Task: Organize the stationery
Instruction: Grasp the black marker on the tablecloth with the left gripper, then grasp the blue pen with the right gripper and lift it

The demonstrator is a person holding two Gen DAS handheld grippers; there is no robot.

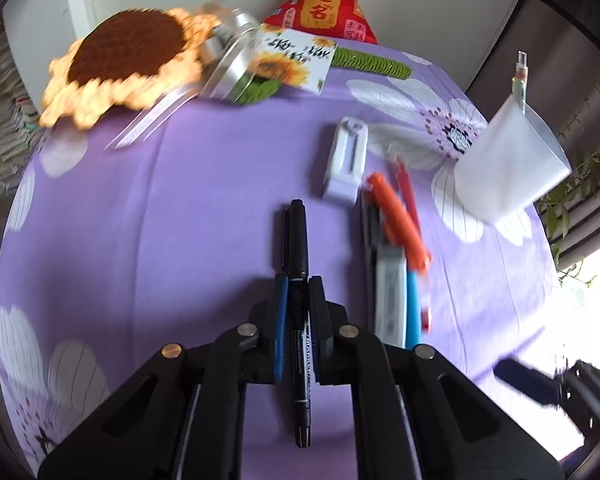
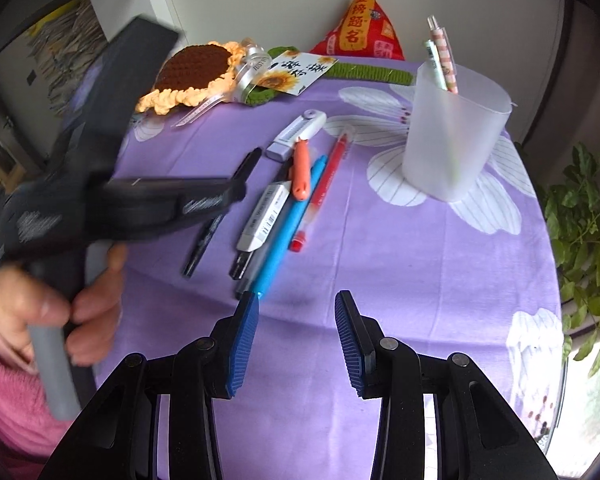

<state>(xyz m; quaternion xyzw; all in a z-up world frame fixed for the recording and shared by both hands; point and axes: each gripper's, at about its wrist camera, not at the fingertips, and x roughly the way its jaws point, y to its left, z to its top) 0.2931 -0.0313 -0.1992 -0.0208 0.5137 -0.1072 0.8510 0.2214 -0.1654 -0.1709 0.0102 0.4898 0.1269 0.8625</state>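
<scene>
My left gripper (image 1: 298, 282) is shut on a black marker (image 1: 300, 240), held by its middle close over the purple cloth. In the right wrist view the left gripper (image 2: 237, 190) reaches in from the left over the same marker (image 2: 203, 236). My right gripper (image 2: 296, 296) stands open with nothing between its pads, just in front of a row of pens: a blue pen (image 2: 287, 220), a red pen (image 2: 324, 184), an orange pen (image 2: 302, 172) and a white eraser (image 2: 263, 216). A lilac correction tape (image 2: 295, 134) lies behind them. A frosted cup (image 2: 452, 140) holds two pens (image 2: 444, 56).
A crocheted sunflower (image 2: 195, 68), a sunflower card (image 2: 295, 72), a green knitted strip (image 2: 372, 72) and a red pouch (image 2: 364, 28) line the far edge. A plant (image 2: 588, 216) stands off the right edge. A hand with a pink sleeve (image 2: 3, 380) holds the left gripper.
</scene>
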